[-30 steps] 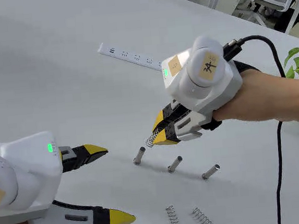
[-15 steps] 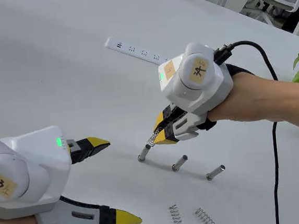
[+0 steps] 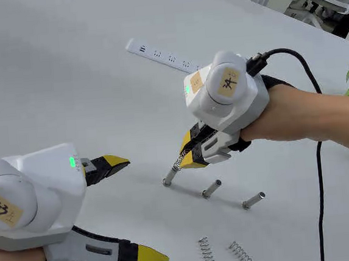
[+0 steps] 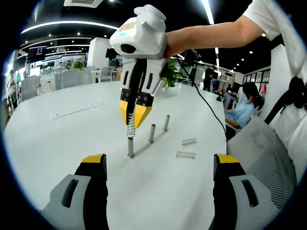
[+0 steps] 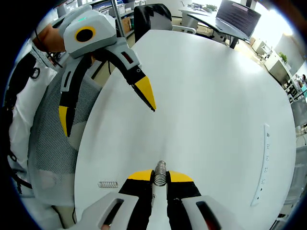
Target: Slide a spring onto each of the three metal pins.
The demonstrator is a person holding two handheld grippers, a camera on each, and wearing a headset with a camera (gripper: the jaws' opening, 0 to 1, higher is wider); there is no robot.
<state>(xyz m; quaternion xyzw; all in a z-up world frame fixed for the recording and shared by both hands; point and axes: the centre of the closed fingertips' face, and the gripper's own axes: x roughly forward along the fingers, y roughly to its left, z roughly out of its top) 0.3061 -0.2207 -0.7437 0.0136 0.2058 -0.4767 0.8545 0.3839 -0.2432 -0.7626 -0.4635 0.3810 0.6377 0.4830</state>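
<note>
While the right gripper point(image 3: 188, 158) is clamped on the spring point(image 3: 177, 162), the spring's free lower end sits right at the top of the left pin point(image 3: 168, 179). Can't tell if the first coil is over the tip yet.

In the left gripper view the spring and pin look close to coaxial. In the head view the spring leans a bit. Suggest:
- square the spring axis to the pin before going down
- descend straight, low force
- if a coil catches on the pin's rim, back off and re-centre; pushing will likely buckle the spring sideways
- avoid side load; can't tell if the pins are fixed to the table point(image 3: 66, 85)
- let go only once the coils surround the shaft

The left gripper point(image 3: 145, 211) has its jaws spread and empty, near left, well apart from the pins. The middle pin point(image 3: 211, 189) and right pin point(image 3: 253, 200) are bare. Two loose springs point(image 3: 205, 253) lie flat just near of them.
</note>
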